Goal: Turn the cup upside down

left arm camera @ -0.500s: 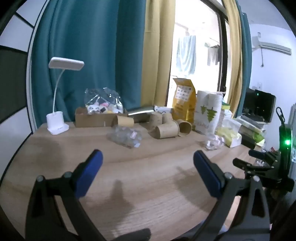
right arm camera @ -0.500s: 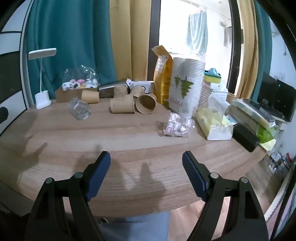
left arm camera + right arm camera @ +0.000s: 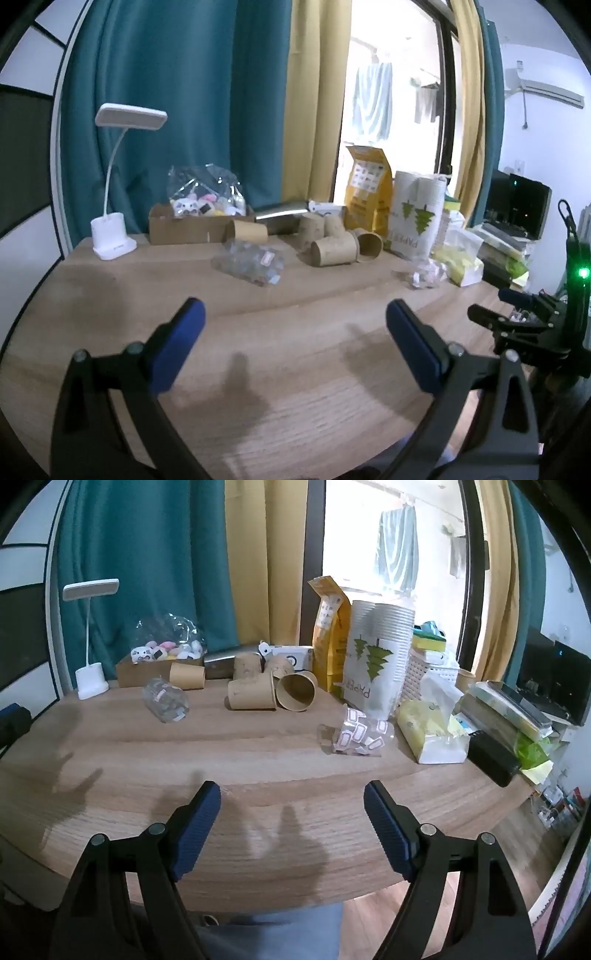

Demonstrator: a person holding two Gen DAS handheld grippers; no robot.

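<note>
Several brown paper cups lie at the back of the wooden table. One lies on its side (image 3: 251, 695) next to another whose mouth faces me (image 3: 295, 693); both also show in the left wrist view (image 3: 334, 251). A third lies further left (image 3: 186, 676). My left gripper (image 3: 295, 321) is open and empty, low over the near table. My right gripper (image 3: 292, 805) is open and empty near the table's front edge. All cups are far from both grippers.
A clear plastic cup (image 3: 166, 700) lies on its side at mid-left. A white desk lamp (image 3: 90, 681) stands at the far left. A paper-cup sleeve bag (image 3: 376, 664), a yellow pouch (image 3: 330, 635), a sticker packet (image 3: 360, 736) and a tissue pack (image 3: 432, 734) crowd the right.
Both grippers have barely moved; the views are nearly the same as half a second ago.
</note>
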